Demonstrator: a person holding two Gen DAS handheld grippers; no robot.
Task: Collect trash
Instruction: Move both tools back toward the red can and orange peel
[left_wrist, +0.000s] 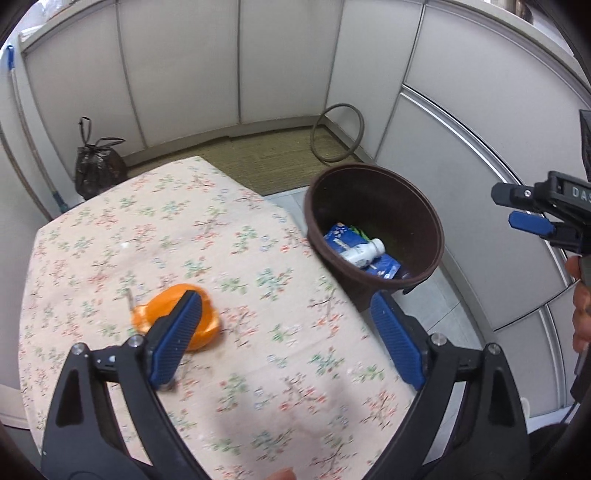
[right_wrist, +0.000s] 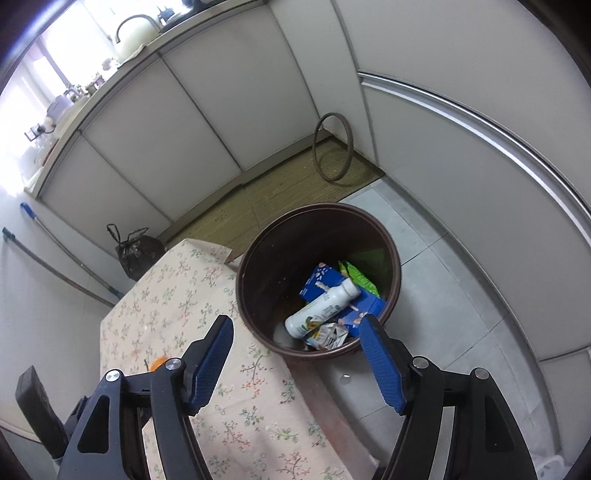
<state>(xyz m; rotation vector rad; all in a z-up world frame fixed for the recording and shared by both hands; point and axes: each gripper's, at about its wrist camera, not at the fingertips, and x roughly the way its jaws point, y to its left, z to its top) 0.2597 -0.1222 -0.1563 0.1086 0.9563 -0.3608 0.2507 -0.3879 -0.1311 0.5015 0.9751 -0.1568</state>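
Observation:
An orange peel (left_wrist: 173, 314) lies on the floral tablecloth (left_wrist: 147, 229), partly behind the left finger of my left gripper (left_wrist: 284, 299). That gripper hangs open above the table with nothing between its pads. A brown bin (left_wrist: 369, 199) stands on the floor by the table's right edge and holds a white bottle (left_wrist: 364, 253) and blue cartons. My right gripper (right_wrist: 297, 321) is open and empty over the bin (right_wrist: 295, 251). Inside I see the bottle (right_wrist: 321, 310), a blue carton (right_wrist: 317, 280), a green packet (right_wrist: 360, 277) and a crumpled wrapper (right_wrist: 328, 336).
A tied black bag (left_wrist: 98, 166) sits on the floor beyond the table, beside a mop handle (left_wrist: 22, 122). A ring (left_wrist: 338, 133) leans in the cabinet corner. White cabinet doors close in the back and right. My right gripper (left_wrist: 511, 208) shows at the left view's right edge.

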